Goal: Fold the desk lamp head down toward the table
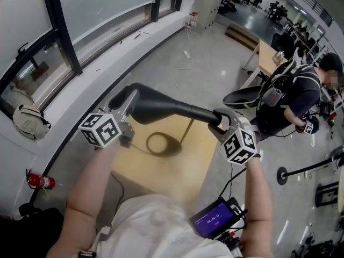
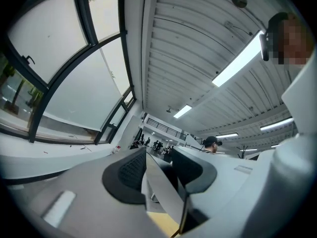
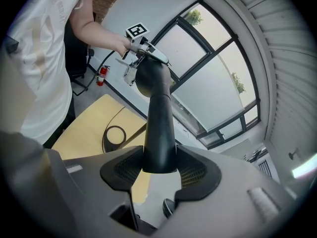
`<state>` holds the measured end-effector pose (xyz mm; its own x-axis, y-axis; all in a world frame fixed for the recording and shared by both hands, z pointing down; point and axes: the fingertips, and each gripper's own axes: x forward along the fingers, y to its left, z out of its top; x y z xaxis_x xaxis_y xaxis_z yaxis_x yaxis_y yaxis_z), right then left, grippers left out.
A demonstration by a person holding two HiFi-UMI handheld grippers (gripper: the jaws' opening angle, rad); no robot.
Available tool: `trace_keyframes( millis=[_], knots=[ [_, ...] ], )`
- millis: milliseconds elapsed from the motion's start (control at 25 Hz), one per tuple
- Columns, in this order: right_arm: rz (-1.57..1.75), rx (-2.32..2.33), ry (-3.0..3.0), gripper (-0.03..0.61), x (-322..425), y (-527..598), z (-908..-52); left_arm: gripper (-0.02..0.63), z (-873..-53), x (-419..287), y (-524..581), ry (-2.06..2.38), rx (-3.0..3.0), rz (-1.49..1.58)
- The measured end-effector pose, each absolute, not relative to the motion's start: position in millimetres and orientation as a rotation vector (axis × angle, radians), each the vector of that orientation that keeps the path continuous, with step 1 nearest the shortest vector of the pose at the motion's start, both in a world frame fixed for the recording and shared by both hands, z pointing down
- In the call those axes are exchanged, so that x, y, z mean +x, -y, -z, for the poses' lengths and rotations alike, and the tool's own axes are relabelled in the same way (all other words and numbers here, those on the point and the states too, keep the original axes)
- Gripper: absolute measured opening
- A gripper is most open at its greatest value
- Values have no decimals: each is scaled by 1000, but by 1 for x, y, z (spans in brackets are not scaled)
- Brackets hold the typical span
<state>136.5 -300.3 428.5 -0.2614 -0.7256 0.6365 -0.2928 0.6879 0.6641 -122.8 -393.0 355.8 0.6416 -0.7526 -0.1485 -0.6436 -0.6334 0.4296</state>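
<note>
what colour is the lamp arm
The lamp arm is plain matte black, seen best in the right gripper view.

Left hand-held gripper (image 1: 128, 109) (image 2: 158, 175): near level, clamped on lamp head (image 1: 148, 104).
Right hand-held gripper (image 1: 219, 120) (image 3: 159, 168): tilted down, clamped on lamp neck (image 3: 159, 118).

- Bright, even daylight comes through the windows (image 1: 107, 9) at the head view's upper left.
- Ceiling light strips (image 2: 237, 63) glare in the left gripper view.
- Both gripper views bulge, with black corners.
</note>
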Motion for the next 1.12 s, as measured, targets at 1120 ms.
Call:
trace_keyframes(
  millis=[1120],
  knots=[
    [593,723,1539,225,137,301,-406,175,-447,-119,393,929,2382,420]
  ],
)
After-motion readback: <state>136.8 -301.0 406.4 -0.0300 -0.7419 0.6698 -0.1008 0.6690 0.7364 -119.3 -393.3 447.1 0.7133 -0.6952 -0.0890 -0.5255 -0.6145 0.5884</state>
